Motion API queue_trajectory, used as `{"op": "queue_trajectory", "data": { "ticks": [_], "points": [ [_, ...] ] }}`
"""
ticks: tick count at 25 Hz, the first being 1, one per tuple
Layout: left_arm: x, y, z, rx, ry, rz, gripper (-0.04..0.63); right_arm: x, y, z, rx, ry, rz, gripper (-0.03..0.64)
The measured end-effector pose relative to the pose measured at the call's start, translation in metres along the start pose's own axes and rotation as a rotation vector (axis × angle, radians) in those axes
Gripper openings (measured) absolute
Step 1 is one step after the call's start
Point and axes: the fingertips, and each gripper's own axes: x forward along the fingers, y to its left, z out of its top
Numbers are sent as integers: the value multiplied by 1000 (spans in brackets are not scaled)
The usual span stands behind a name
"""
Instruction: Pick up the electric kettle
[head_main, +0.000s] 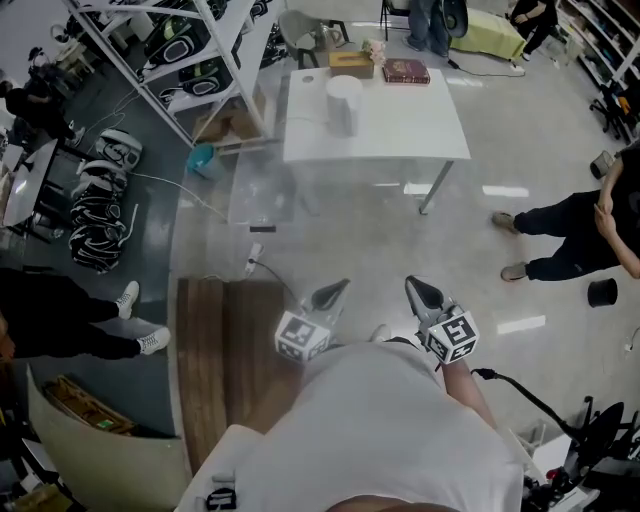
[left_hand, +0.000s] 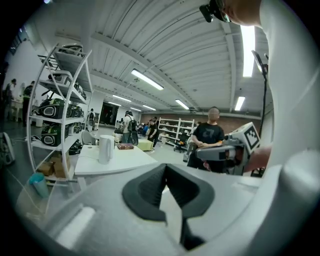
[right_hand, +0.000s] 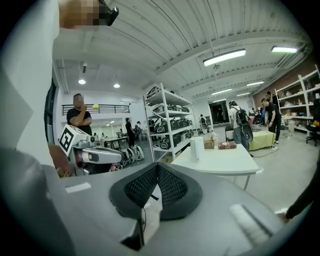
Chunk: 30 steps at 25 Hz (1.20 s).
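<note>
A: Entry one, the task's thing. Where is it logged?

B: Electric kettle (head_main: 343, 103), white, upright. It is recorded on the white table (head_main: 410, 140), left of the tabletop's middle, touched by nothing. It is well apart from both grippers, with bare floor between.

A: What else is listed on that table?

B: A brown box (head_main: 351, 64) and a dark red book (head_main: 406, 71) are set side by side along the far edge, beyond the kettle.

A: Entry two, the tools?

B: Left gripper (head_main: 335, 292): its jaws are seen pressed together, with nothing held between them. Right gripper (head_main: 420, 290): its jaws are likewise pressed together, with nothing held. Both are carried side by side near the person's body and aimed toward the table.

A: Surroundings?

B: A white shelving rack (head_main: 190, 50) loaded with dark gear is noted to the left of the table. A brown wooden panel (head_main: 225, 360) is noted on the floor, below and left of the left gripper. A person in dark clothes (head_main: 575, 235) is entered at the right edge, and another person's legs with white shoes (head_main: 70, 320) at the left edge.
</note>
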Motion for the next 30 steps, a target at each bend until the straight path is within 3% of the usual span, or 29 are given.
{"op": "queue_trajectory", "data": {
  "ticks": [17, 30],
  "points": [
    [34, -23, 5, -14, -37, 108, 0, -37, -42, -16, -37, 35, 112, 20],
    [73, 18, 10, -22, -21, 68, 0, -2, -78, -10, -1, 49, 52, 20]
  ]
}}
